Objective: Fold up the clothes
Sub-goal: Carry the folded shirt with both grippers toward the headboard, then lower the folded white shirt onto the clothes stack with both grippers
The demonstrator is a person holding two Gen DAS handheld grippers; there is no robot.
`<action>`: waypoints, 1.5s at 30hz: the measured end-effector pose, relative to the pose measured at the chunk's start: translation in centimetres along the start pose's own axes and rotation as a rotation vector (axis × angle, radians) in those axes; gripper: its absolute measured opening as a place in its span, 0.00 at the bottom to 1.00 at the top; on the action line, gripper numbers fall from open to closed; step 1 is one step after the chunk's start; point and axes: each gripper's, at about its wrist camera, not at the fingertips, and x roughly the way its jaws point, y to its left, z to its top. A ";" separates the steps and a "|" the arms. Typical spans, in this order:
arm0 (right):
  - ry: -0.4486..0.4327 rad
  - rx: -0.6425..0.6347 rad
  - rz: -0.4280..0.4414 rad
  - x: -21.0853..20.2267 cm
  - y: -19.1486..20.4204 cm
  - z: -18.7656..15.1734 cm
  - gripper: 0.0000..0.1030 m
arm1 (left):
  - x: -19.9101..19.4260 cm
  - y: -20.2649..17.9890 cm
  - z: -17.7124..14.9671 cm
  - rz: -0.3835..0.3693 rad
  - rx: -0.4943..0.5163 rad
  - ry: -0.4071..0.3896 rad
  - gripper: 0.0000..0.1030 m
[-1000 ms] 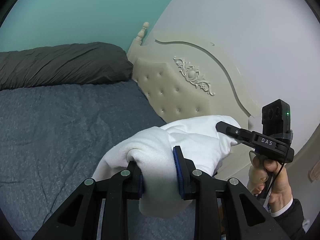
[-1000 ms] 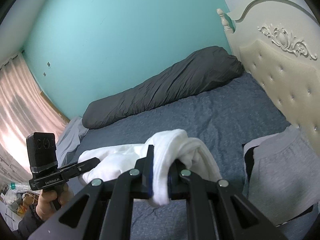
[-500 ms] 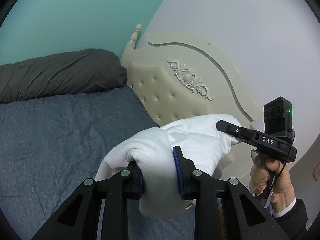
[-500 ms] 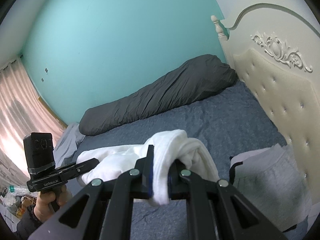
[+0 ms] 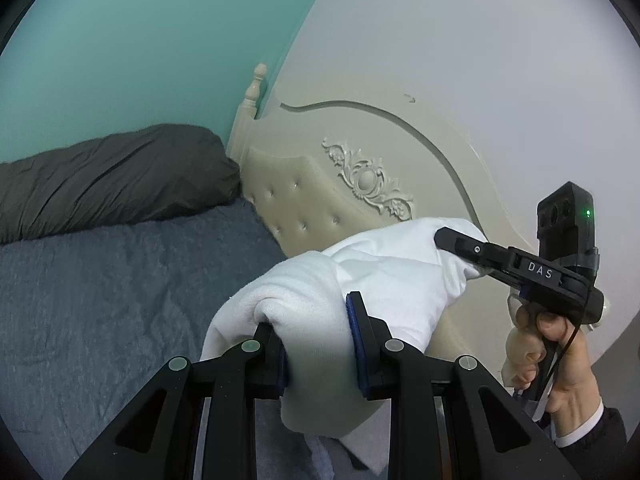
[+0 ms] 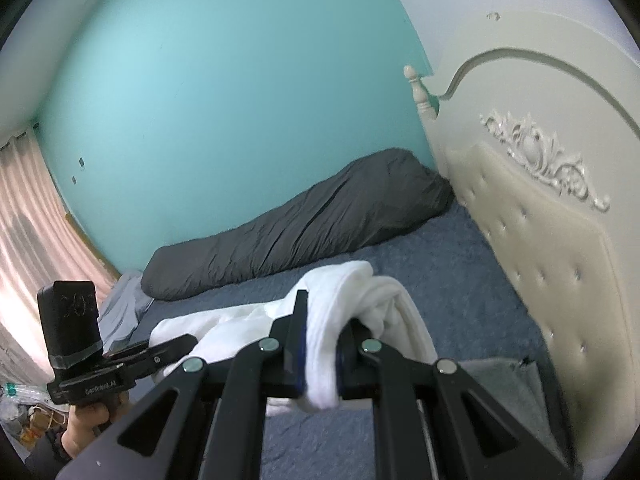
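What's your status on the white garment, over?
Left hand-held gripper and right hand-held gripper both clamped on white garment. Garment bunched, held above bed. Grey clothing lies below by headboard.

Duvet (image 6: 304, 224) on bed (image 6: 432, 264) (headboard (image 6: 552, 248) at right)

Our left gripper (image 5: 320, 344) is a matte black linkage frame with triangular cut-outs, round silver pivot pins and blue pads lining the inner faces of its fingers. Our right gripper (image 6: 320, 354) is built the same way, with the same silver pins and blue pads. Seen from the side, each carries a boxy black camera module on top; the right one shows a green light, the white letters "DAS" on its body and a thin black cable. Our right hand (image 5: 552, 360) emerges from a dark sleeve over a white cuff.
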 end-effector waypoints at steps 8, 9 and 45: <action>-0.015 0.008 -0.040 1.1 -4.5 2.6 0.09 | 4.8 -1.9 1.9 0.006 0.006 0.003 0.26; -0.018 0.011 -0.044 1.1 -5.2 2.8 0.09 | 5.4 -2.2 2.1 0.006 0.012 0.003 0.26; 0.142 -0.043 -0.226 -3.0 -14.9 -0.2 0.09 | 14.8 -9.0 -2.6 -0.067 0.061 0.118 0.26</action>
